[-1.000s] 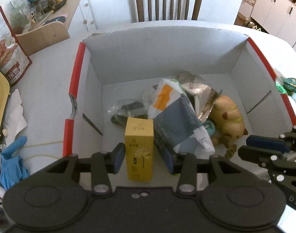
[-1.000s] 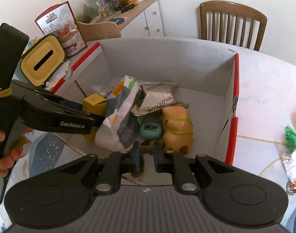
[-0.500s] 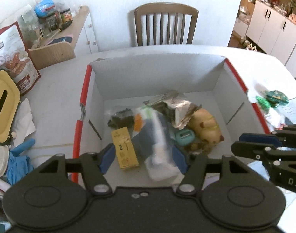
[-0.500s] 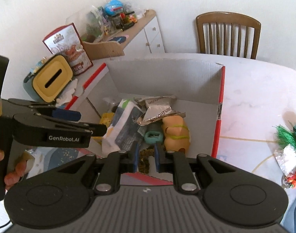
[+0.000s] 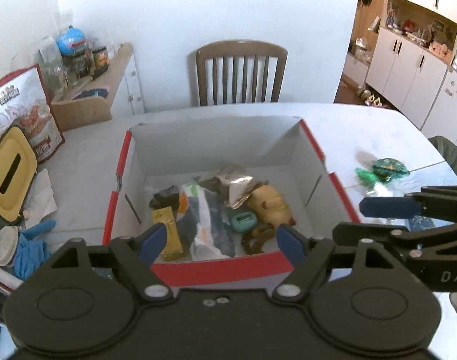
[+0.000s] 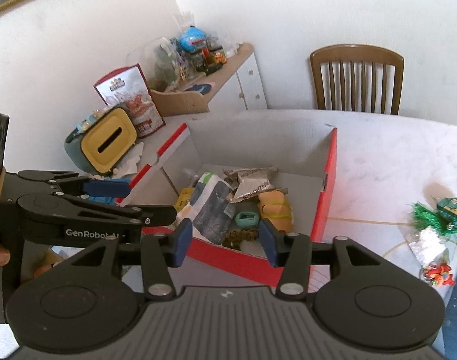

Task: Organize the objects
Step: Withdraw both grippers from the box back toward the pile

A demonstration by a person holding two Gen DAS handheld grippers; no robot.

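Red-edged cardboard box (image 5: pixel 288 265), in the left wrist view, sat farther below the left gripper (image 5: pixel 220 241) than a second earlier; its empty jaws were opening, the yellow carton (image 5: pixel 168 232) released inside. In the right wrist view, the right gripper (image 6: pixel 225 241) was likewise opening, empty, above the box; remaining trinkets (image 6: pixel 438 213) lay rightward on the table.

Wrist views — downward, sharing box (image 5: pixel 216 138)

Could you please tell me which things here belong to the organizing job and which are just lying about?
Job:
cardboard box
yellow carton
plush toy
teal case
green tinsel ornament, not yet boxed

Lying about:
wooden chair
tissue box
blue gloves
snack bag
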